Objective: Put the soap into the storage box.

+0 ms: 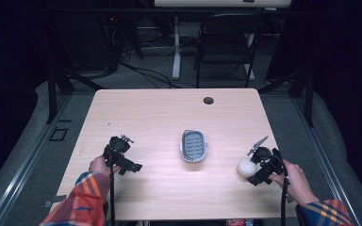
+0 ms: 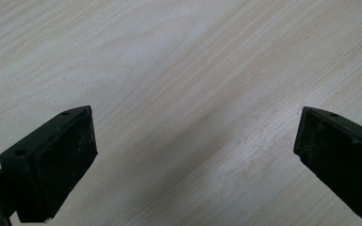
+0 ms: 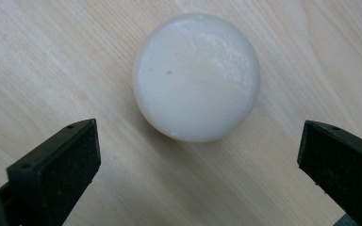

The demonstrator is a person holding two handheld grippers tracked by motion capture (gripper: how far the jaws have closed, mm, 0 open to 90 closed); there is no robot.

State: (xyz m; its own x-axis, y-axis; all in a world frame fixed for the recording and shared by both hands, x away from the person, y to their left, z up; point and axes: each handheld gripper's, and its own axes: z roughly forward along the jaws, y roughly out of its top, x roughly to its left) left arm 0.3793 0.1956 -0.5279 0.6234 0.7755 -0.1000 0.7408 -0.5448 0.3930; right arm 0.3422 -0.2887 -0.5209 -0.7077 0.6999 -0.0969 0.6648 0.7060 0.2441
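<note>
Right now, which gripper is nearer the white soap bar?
Right. The right gripper sits right beside the soap bar, jaws open around it. The left gripper is across the table, past the soap dish.

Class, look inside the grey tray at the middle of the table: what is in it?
The grey tray holds nothing loose, just its ribbed floor. The white round soap lies apart, on the table by the right gripper.

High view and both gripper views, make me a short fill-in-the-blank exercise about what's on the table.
1. The white round soap lies just ahead of the ____ gripper.
2. The grey soap dish holds ____.
3. Both grippers' jaws stand ____.
4. The left gripper looks down on bare ____.

Missing words: right; nothing; open; table
</note>
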